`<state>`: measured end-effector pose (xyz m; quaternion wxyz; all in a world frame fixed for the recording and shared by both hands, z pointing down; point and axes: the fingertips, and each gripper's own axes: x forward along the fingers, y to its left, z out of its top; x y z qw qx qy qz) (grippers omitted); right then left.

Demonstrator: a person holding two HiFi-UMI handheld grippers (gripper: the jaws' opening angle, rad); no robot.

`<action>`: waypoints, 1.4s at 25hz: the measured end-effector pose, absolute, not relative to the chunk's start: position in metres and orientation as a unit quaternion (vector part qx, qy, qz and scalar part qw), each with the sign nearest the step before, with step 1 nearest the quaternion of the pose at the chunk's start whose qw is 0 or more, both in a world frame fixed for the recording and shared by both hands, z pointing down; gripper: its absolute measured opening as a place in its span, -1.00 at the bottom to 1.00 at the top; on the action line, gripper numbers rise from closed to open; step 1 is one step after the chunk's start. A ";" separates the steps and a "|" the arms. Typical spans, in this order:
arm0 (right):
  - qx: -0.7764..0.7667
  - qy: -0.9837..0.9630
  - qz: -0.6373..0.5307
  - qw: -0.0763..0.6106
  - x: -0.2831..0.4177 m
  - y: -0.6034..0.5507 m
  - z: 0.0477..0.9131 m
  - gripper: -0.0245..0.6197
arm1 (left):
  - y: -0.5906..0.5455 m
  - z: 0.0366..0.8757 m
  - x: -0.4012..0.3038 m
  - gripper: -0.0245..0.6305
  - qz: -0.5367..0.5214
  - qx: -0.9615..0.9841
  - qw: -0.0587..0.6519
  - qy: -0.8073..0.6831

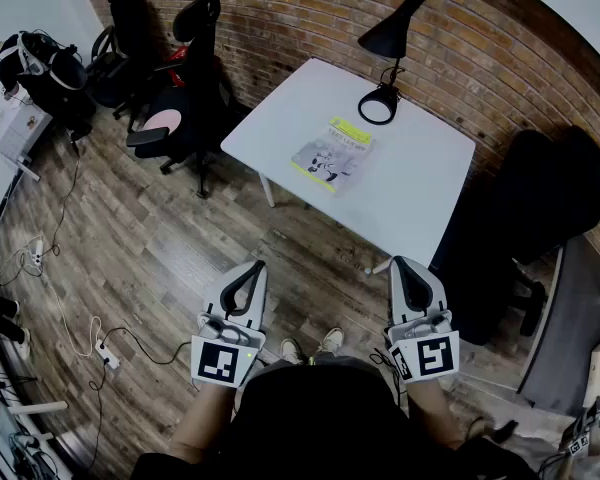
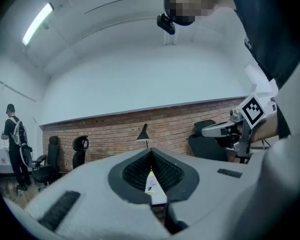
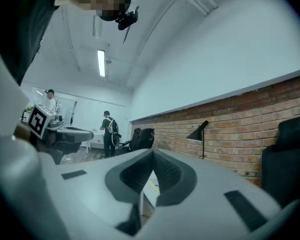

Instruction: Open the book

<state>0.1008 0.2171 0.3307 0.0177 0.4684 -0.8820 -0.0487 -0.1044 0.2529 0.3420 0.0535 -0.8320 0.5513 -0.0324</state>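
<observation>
1. The book [image 1: 332, 154] lies closed and flat on the white table [image 1: 420, 183], near the table's near-left edge, with bare tabletop all round it.
2. Its pale cover carries a drawing, with a yellow band at the end toward the black lamp [image 1: 385, 73] at the table's far side.
3. Open wooden floor [image 1: 180, 248] separates the table from the left gripper [image 1: 254, 266] and the right gripper [image 1: 403, 264]. Both are closed on nothing.
4. Office chairs [image 1: 185, 78] stand left of the table.
5. The head view shows the whole cover. Each gripper view shows only a sliver of it.
</observation>
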 end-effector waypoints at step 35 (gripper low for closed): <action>0.518 -0.855 0.015 0.006 0.168 0.110 0.372 -0.89 | 0.153 0.376 -0.074 -0.86 -0.035 -0.842 0.018 0.538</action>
